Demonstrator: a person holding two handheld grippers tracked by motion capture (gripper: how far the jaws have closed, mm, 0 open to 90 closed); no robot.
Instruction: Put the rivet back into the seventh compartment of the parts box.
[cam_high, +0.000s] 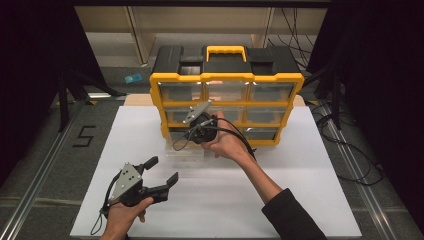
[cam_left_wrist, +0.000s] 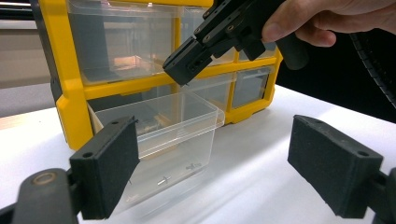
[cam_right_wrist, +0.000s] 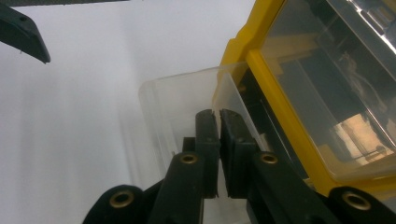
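Right tool (cam_left_wrist: 183, 70), jaws closed and empty, poised above the pulled-out clear drawer (cam_left_wrist: 161, 135); left tool (cam_high: 161, 176) wide open; next, lowering inside to grasp a screw.

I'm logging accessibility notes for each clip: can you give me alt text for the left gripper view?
A clear plastic drawer stands pulled partway out of the bottom row of a yellow-framed organizer on a white table. Above the drawer, a hand holds the right hand-held gripper, jaws shut. In the foreground, the left hand-held gripper stands wide open and empty.
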